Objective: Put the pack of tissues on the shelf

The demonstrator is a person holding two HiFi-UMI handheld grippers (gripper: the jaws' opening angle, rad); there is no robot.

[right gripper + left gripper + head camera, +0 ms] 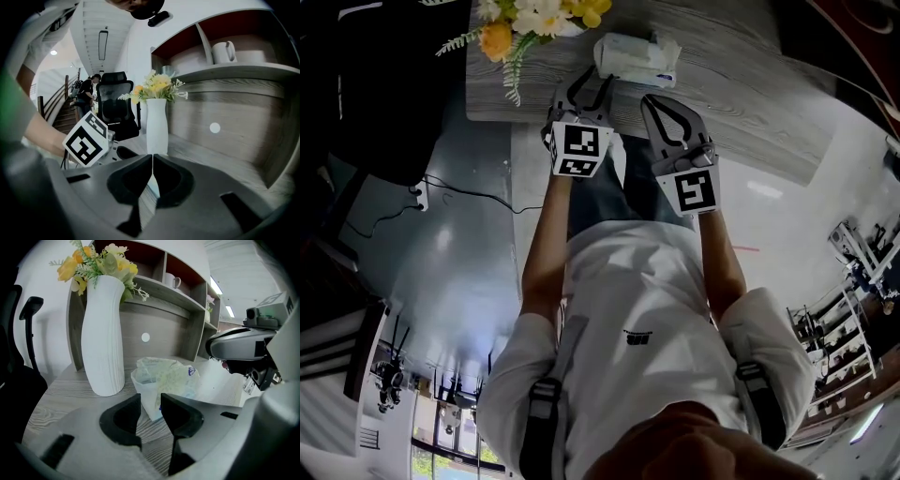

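Observation:
The pack of tissues (636, 58), white crinkled plastic with a blue mark, lies on the grey wood-grain shelf board (741, 103), to the right of the white vase. In the left gripper view the pack of tissues (166, 378) lies just beyond the fingertips, showing through the gap. My left gripper (592, 86) (150, 397) is open and its pads touch nothing. My right gripper (651, 99) (153, 157) hovers beside it, to the right, jaws shut and empty.
A tall ribbed white vase (104, 338) (157, 126) of yellow flowers (534, 17) stands left of the pack. Higher shelves carry a mug (172, 281) (222, 51). A black office chair (115, 110) stands to the left, and a cable (459, 192) lies on the floor.

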